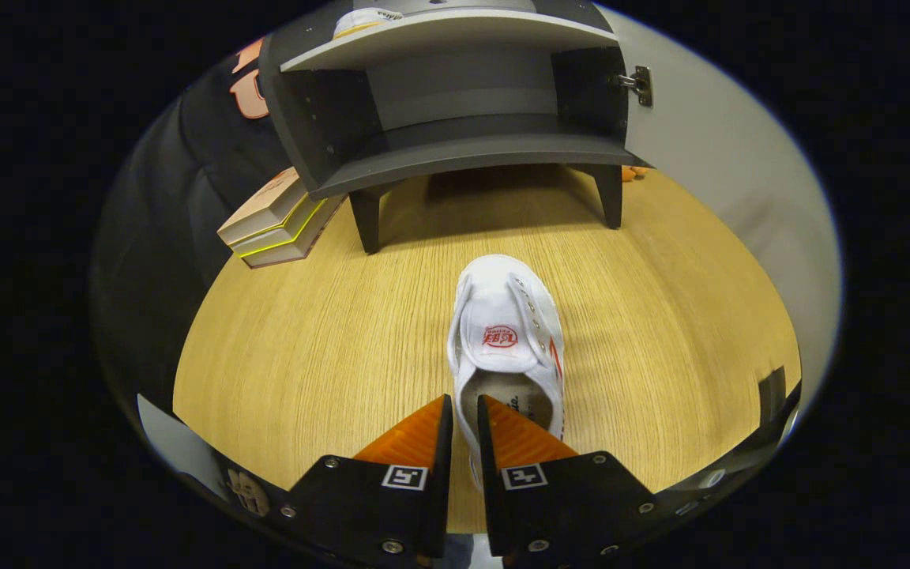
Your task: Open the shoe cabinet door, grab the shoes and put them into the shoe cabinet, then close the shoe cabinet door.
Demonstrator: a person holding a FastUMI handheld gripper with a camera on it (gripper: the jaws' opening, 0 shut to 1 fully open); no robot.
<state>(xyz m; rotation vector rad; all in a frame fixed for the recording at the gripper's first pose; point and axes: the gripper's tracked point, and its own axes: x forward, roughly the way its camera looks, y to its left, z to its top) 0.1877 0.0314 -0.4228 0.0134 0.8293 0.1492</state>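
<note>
We saw the gripper (464, 411) pinching the left rim of the white canvas shoe (507, 340), one finger inside its opening. Bare wooden floor (329, 332) lay ahead. Beyond stood the dark grey shoe cabinet (455, 150), its pale door (708, 158) swung open.

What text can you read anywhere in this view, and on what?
white shoe tongue: red logo, too blurred to read.
Insole: print too small to read.
books: no legible text.
tool, closed on the shoe's heel rim: square markers, no words.
</note>
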